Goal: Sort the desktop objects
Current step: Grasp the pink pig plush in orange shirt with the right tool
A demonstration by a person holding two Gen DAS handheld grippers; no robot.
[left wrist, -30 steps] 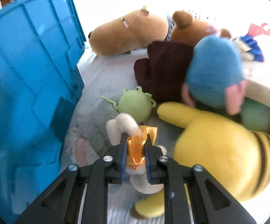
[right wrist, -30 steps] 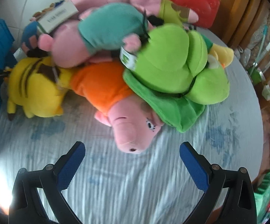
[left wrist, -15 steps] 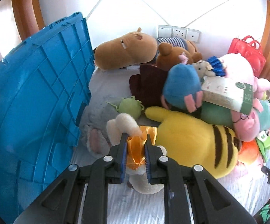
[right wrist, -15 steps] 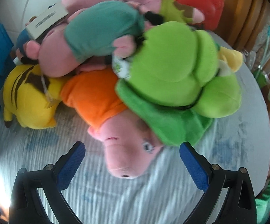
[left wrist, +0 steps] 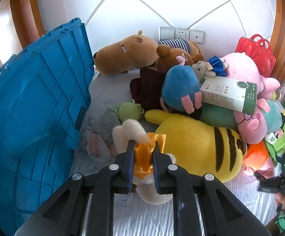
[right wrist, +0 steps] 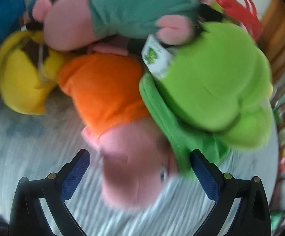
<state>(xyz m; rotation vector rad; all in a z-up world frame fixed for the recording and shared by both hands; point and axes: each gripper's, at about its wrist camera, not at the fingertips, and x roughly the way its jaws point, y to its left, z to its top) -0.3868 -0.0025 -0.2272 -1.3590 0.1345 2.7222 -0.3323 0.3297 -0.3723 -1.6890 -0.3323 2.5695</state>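
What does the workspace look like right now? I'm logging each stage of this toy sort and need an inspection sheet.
Surface: white striped cloth with faint blue smudges.
Job's things: small cream plush with orange satin ribbon; large yellow plush with brown stripes; pink pig plush in orange shirt; bright green plush lying on the pig; blue plastic crate at left.
Clutter: green-and-white carton on the pile; red plastic toy case.
Grippers: left gripper shut on the ribbon; right gripper open around the pig's snout, view blurred.
Cables: nothing seen.
Surroundings: white tiled wall with sockets; wooden frame.
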